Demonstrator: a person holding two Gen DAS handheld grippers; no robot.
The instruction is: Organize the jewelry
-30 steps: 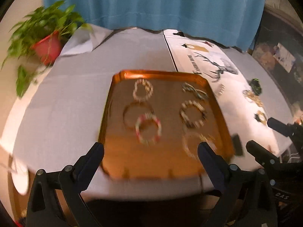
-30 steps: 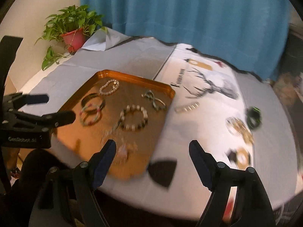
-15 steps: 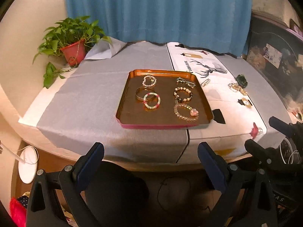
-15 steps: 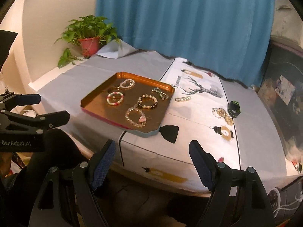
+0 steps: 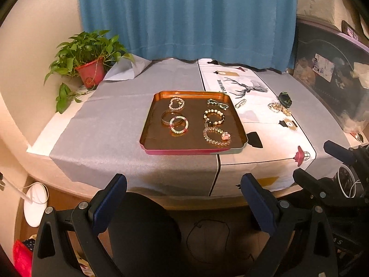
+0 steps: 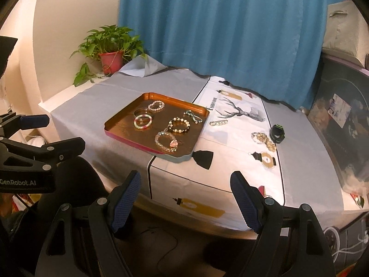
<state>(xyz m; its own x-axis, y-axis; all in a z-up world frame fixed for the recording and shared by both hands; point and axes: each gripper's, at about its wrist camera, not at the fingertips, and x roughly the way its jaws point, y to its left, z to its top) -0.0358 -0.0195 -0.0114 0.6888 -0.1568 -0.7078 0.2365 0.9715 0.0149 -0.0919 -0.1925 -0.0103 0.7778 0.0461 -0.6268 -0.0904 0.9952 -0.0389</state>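
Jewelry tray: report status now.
Left gripper, right gripper open, empty. Six bracelets in tray; hair clip outside. Path clear.

"GenRobot.AI" is showing in white letters on the black body of the left hand-held gripper [image 6: 34, 136], seen from the right wrist. A line of dark print is running beside the deer drawing on the cloth [image 6: 239, 113], probably "FASHION HOME", too small to be sure.

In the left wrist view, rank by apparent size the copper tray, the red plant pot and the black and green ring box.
1. Copper-coloured metal tray
2. Red plant pot
3. Small black and green ring box

The pot sits farthest back, so its true size is less sure.
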